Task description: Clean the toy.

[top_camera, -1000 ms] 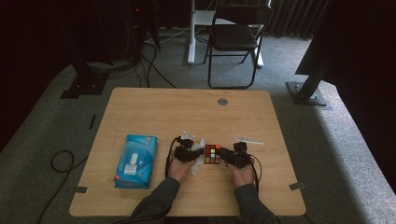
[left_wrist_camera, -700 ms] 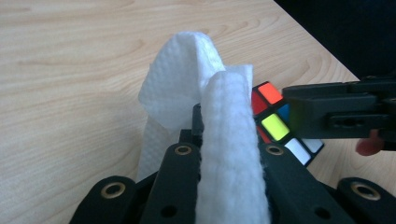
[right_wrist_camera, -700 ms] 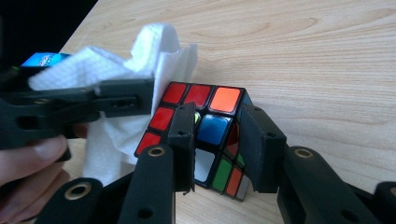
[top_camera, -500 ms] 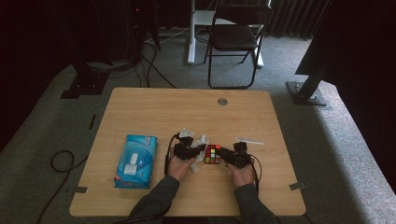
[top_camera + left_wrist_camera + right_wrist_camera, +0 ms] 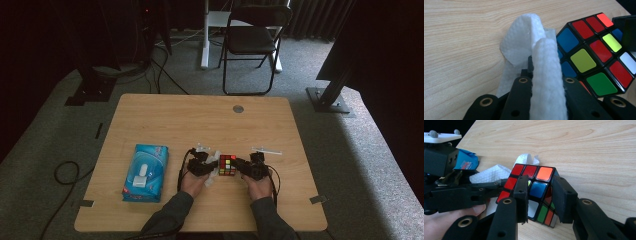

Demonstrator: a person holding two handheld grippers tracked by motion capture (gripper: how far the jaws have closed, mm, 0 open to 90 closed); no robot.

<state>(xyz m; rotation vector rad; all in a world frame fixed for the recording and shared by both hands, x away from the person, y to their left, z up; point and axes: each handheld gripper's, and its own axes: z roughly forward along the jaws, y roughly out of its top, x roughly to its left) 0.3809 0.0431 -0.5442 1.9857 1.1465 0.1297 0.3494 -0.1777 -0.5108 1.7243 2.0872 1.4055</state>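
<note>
A scrambled Rubik's cube (image 5: 227,164) sits between my two grippers near the table's front edge. My right gripper (image 5: 240,168) is shut on it, and in the right gripper view the jaws (image 5: 540,187) clamp the cube (image 5: 543,173) from both sides, tilted on the wood. My left gripper (image 5: 212,168) is shut on a folded white tissue (image 5: 524,37). In the left gripper view the tissue drapes over the jaws (image 5: 546,82) and rests against the cube's (image 5: 596,55) left face. The tissue (image 5: 491,176) also lies behind the cube in the right gripper view.
A blue pack of tissues (image 5: 145,172) lies on the wooden table (image 5: 200,120) to the left of my hands. A round grommet (image 5: 238,108) is set in the far part of the tabletop. A folding chair (image 5: 252,40) stands beyond the table.
The left gripper with the tissue has shifted slightly beside the cube. The right gripper and the cube have stayed put.
</note>
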